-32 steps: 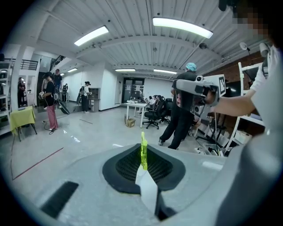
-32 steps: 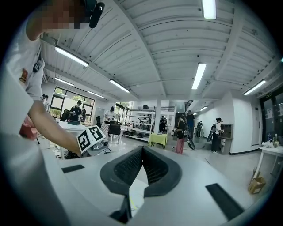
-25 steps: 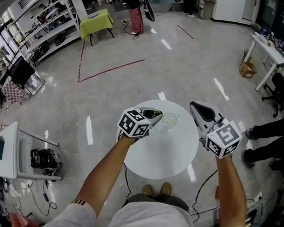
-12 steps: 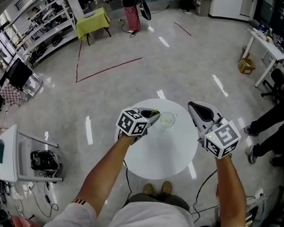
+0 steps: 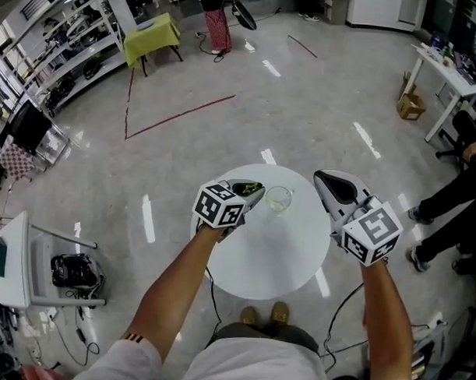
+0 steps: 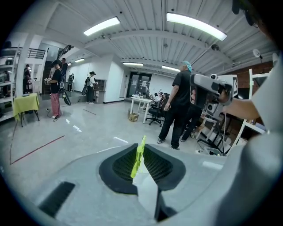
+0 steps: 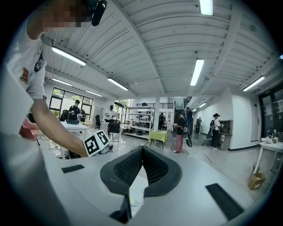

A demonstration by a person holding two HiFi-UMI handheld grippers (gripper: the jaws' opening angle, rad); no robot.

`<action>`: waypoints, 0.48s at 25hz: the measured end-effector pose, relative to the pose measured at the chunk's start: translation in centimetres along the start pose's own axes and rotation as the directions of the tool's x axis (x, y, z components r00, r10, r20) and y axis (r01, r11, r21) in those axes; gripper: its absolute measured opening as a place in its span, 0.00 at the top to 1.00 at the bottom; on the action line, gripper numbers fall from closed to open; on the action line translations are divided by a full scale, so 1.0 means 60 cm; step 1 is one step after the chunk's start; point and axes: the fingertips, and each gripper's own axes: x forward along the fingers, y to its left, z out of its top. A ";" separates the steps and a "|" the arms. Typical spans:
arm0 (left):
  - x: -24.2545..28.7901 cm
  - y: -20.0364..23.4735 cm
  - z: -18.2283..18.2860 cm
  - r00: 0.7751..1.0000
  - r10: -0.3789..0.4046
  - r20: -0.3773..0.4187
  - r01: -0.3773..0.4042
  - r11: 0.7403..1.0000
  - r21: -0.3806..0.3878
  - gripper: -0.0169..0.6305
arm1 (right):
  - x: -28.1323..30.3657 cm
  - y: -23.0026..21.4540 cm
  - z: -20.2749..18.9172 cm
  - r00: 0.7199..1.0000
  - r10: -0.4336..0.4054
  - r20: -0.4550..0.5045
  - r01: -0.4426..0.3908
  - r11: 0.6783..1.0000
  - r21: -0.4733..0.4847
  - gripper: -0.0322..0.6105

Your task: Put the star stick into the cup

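Observation:
A thin yellow-green star stick (image 6: 138, 155) stands upright between the pads of my left gripper (image 6: 142, 146), which is shut on it. In the head view the left gripper (image 5: 252, 189) hovers over the far left part of the round white table (image 5: 267, 260). The stick (image 5: 250, 187) shows green at its tip. The clear cup (image 5: 278, 199) stands on the table just right of those jaws, apart from them. My right gripper (image 5: 330, 183) hangs over the table's right edge, jaws shut and empty; its own view shows the right gripper (image 7: 142, 149) with the tips meeting.
The table stands alone on a glossy grey floor with red tape lines (image 5: 178, 115). A person's legs (image 5: 448, 202) are at the right edge. A green-covered table (image 5: 152, 33) and shelving (image 5: 63, 54) stand far back; a white desk (image 5: 448, 76) is at the far right.
Both grippers keep their places. The person at the right edge has shifted position.

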 end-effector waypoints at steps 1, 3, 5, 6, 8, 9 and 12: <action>0.002 0.001 0.001 1.000 0.005 0.000 -0.005 1.000 0.000 0.93 | -0.001 -0.003 0.000 1.000 0.002 0.000 -0.002 1.000 -0.001 0.93; 0.004 0.003 0.000 1.000 0.015 0.000 -0.015 1.000 0.000 0.92 | -0.003 -0.005 -0.001 1.000 0.004 0.000 -0.004 1.000 -0.002 0.93; 0.002 0.004 -0.001 1.000 0.021 0.000 -0.021 1.000 0.001 0.78 | -0.005 -0.002 -0.002 1.000 0.004 0.001 -0.004 1.000 -0.002 0.93; 0.001 0.004 -0.002 1.000 0.023 0.000 -0.023 1.000 0.004 0.75 | -0.005 -0.001 -0.003 1.000 0.004 0.001 -0.004 1.000 -0.001 0.93; 0.001 0.004 -0.002 1.000 0.027 0.003 -0.027 1.000 0.013 0.71 | -0.005 0.000 -0.006 1.000 0.006 -0.001 -0.006 1.000 0.000 0.93; 0.001 0.004 -0.002 1.000 0.030 0.005 -0.030 0.999 0.015 0.70 | -0.005 0.000 -0.007 1.000 0.006 -0.003 -0.006 1.000 0.001 0.93; -0.002 0.006 0.000 0.999 0.044 0.016 -0.044 0.999 0.025 0.65 | -0.006 0.003 -0.009 1.000 0.012 -0.005 -0.012 1.000 -0.001 0.93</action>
